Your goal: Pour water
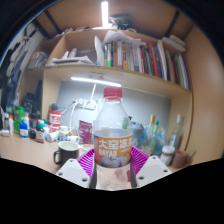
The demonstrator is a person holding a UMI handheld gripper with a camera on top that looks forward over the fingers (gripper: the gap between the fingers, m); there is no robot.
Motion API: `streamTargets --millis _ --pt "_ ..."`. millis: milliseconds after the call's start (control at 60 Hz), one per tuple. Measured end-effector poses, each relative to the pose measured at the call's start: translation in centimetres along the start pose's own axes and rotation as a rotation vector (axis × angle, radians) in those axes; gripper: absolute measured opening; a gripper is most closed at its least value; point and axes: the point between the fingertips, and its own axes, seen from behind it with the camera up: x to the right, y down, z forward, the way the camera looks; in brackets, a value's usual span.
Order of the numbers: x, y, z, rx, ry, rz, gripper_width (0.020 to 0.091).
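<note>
The clear plastic water bottle with a white cap and orange label (112,135) stood upright, squeezed between the gripper (113,163) fingers.

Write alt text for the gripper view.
A clear water bottle with a white cap and orange label is clamped between the pink pads of the hand-held gripper, held upright over a cluttered desk, with a dark mug and bookshelf beyond.

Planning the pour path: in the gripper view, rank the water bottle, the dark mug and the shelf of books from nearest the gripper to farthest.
1. Water bottle: between the gripper fingers, apparently held.
2. Dark mug: on the desk, beyond the fingers, left of the bottle.
3. Shelf of books: high on the back wall.
</note>
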Motion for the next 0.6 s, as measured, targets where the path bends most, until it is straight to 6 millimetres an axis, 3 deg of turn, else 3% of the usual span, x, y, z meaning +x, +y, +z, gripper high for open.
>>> streamTargets --millis 133,300,467,600 --pt "3.5 -5.5 5.0 0.029 0.071 -0.352 0.0462" --pt "2.2 -9.6 11.2 0.042 0.106 -1.006 0.0460" --pt "-2.8 -10.0 14.9 0.112 0.108 -1.614 0.0460" --pt "-6.0 -8.2 16.4 0.189 0.078 -1.964 0.0459"
